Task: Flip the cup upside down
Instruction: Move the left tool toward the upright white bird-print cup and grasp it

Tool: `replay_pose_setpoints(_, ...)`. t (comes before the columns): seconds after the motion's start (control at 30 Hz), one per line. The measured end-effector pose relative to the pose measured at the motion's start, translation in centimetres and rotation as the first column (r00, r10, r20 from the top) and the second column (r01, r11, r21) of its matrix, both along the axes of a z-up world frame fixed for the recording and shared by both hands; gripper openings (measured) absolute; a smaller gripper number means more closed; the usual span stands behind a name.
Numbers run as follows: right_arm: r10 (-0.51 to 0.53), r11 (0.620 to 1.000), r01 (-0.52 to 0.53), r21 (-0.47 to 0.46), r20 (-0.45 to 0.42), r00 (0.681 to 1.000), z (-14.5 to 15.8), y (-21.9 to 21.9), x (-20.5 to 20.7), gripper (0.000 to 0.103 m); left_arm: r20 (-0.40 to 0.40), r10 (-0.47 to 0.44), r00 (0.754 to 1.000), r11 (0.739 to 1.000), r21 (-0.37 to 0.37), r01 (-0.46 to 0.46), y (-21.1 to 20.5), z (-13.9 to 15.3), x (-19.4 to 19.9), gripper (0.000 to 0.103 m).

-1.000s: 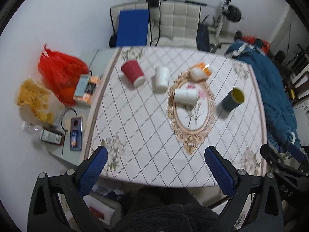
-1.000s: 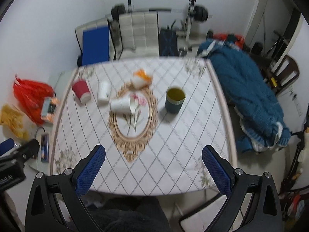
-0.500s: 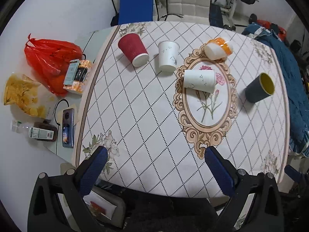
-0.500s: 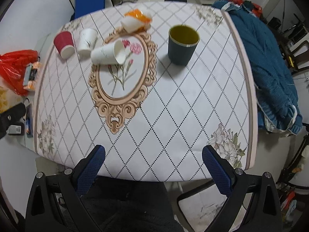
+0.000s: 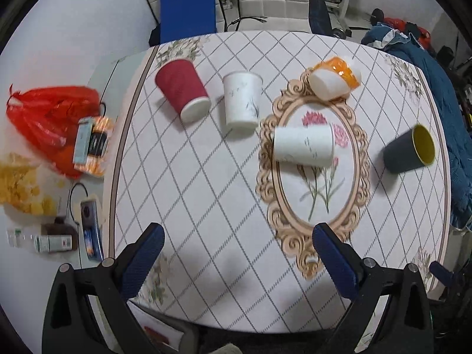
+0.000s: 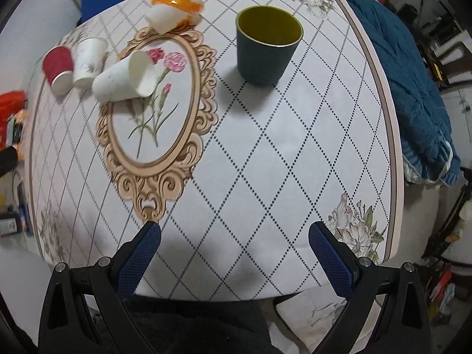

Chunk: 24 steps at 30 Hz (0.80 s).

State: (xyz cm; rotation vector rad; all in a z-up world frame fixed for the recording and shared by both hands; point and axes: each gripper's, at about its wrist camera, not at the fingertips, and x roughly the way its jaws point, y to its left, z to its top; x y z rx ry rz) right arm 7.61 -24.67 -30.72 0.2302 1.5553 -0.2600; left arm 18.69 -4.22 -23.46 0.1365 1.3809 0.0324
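Note:
A dark blue cup with a yellow inside (image 6: 267, 48) stands upright on the table's right side; it also shows in the left wrist view (image 5: 408, 150). A white paper cup (image 5: 303, 146) lies on its side on the oval flower print, seen too in the right wrist view (image 6: 125, 78). A red cup (image 5: 183, 90), a white cup (image 5: 242, 100) and an orange and white cup (image 5: 334, 81) sit further back. My left gripper (image 5: 237, 243) is open and empty above the near table edge. My right gripper (image 6: 234, 239) is open and empty, short of the blue cup.
The table (image 6: 265, 177) has a white diamond-pattern cloth. A red plastic bag (image 5: 50, 124), a phone (image 5: 90, 230) and small bottles (image 5: 53, 240) lie on a side surface to the left. A blue blanket (image 6: 413, 88) lies right of the table. Chairs (image 5: 271, 0) stand behind.
Both grippers have moved forward and down toward the table. The cups now look larger and nearer. No cup has moved.

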Motion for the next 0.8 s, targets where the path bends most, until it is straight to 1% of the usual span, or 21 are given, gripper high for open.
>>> replay_pose_setpoints(0.23,-0.05,0.999,0.049,-0.013,-0.027,0.998,-1.5,-0.2,3.0,0.102,0.014,-0.03,0.999,1.0,-0.003,0.03,0.3,-0.4,5.4,0.103)
replay_pose_setpoints(0.43,-0.08,0.996,0.078,-0.03,-0.047,0.996,-2.4,-0.1,5.1,0.102,-0.002,-0.042,0.999,0.999,-0.011,0.042,0.7,-1.7,10.1,0.103)
replay_pose_setpoints(0.5,-0.077,0.996,0.075,-0.043,-0.041,0.996,-2.6,-0.1,5.8,0.102,-0.01,-0.048,0.999,0.999,-0.012,0.048,0.8,-2.3,11.4,0.103)
replay_pose_setpoints(0.7,-0.103,0.994,0.1,-0.054,-0.046,0.994,-3.3,0.1,8.0,0.102,-0.068,-0.043,0.997,0.999,-0.028,0.041,1.4,-4.9,15.5,0.103)
replay_pose_setpoints(0.8,-0.114,0.992,0.111,-0.059,-0.049,0.992,-3.6,0.1,8.9,0.102,-0.113,-0.04,0.993,0.999,-0.034,0.036,1.7,-6.6,17.2,0.103)
